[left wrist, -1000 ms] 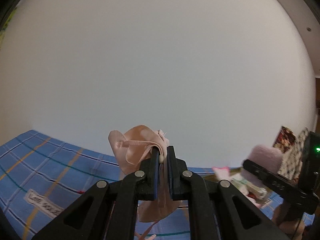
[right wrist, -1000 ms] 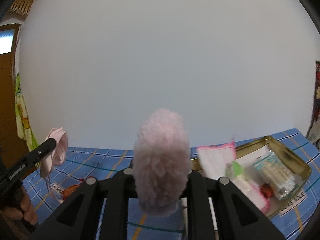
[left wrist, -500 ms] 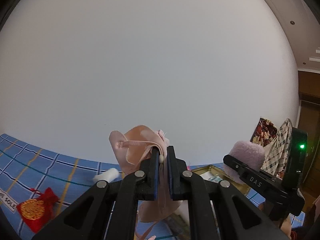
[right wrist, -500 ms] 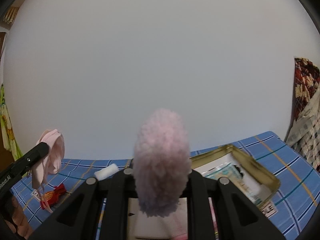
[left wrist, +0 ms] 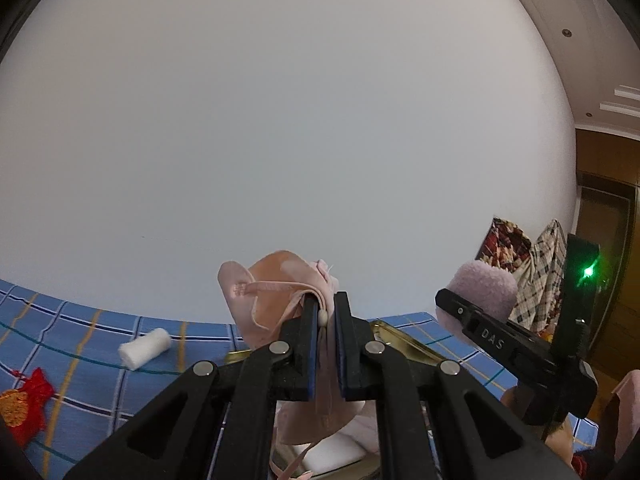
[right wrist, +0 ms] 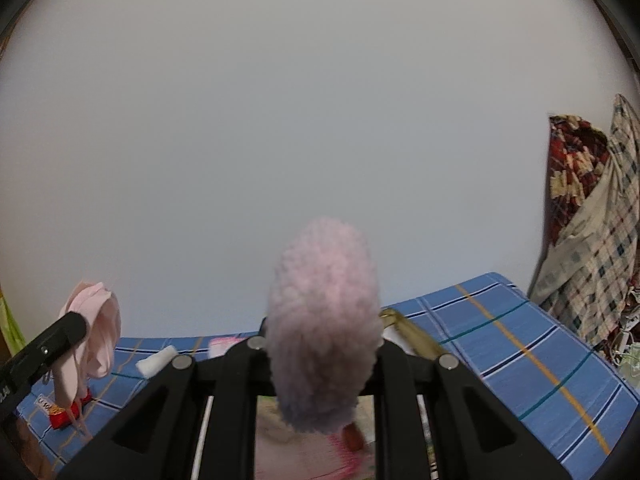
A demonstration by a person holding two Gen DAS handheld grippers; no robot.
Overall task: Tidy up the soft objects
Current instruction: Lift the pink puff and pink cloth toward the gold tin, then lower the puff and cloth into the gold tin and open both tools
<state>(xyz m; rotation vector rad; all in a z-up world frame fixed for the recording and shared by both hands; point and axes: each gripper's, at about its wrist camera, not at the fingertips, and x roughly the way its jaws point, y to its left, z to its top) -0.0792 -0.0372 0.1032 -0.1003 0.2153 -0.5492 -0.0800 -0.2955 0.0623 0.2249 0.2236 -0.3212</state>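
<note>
My left gripper (left wrist: 325,312) is shut on a pink ballet slipper (left wrist: 276,300) and holds it in the air above the gold tin (left wrist: 404,342); the slipper also shows at the left of the right wrist view (right wrist: 96,332). My right gripper (right wrist: 322,344) is shut on a fluffy pink sock (right wrist: 322,320), which hides its fingertips; the sock also shows at the right of the left wrist view (left wrist: 482,292). Both hang over the blue checked cloth (right wrist: 500,340).
A white gauze roll (left wrist: 145,348) and a red embroidered pouch (left wrist: 22,404) lie on the cloth to the left. The tin holds white and pink-edged items (right wrist: 312,452). Patterned clothes (right wrist: 592,232) hang at the right. A white wall stands behind.
Both grippers have swung to the right with their loads, so the tin now lies under them. The gauze roll and red pouch have come into the left view.
</note>
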